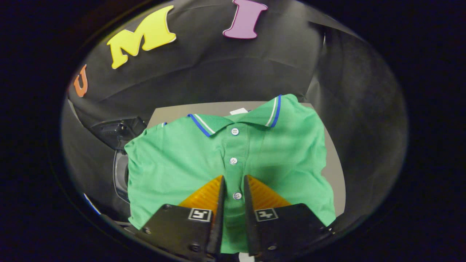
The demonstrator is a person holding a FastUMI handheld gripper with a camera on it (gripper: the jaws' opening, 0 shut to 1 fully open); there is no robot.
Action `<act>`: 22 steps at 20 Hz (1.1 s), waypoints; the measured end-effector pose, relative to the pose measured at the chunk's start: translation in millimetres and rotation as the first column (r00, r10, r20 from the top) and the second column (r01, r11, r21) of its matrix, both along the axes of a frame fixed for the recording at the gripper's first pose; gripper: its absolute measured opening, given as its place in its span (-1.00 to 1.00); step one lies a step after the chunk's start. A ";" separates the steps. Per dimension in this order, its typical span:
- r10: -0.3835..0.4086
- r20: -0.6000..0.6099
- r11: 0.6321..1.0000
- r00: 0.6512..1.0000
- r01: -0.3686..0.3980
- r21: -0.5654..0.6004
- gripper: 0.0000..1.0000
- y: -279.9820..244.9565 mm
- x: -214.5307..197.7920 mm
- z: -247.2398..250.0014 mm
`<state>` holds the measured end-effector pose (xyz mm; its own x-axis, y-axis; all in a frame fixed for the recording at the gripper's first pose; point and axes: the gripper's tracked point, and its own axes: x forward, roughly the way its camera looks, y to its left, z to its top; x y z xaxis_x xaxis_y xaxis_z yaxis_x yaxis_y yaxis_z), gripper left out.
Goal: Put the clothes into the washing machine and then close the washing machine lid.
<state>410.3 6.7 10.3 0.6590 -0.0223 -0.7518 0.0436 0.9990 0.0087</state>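
My gripper (233, 182) pinches the green shirt (233, 160) at its button strip, on the table (336, 174). The pinch looks thin (the shirt might slip) before the washing machine (120, 174) beside it.

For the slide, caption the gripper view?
Gripper poised over a green polo shirt spread on the table, fingers narrowly apart astride the button placket; washing machine beside the shirt.

I see the polo shirt (204, 156) is matt knitted cloth with small glossy plastic buttons (235, 131). The counter (189, 109) looks smooth and matt. The washing machine (120, 171) seems glossy plastic.
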 end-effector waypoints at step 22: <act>0.083 0.488 0.912 0.869 -0.263 0.314 -0.90 177.7 -103.3 130.8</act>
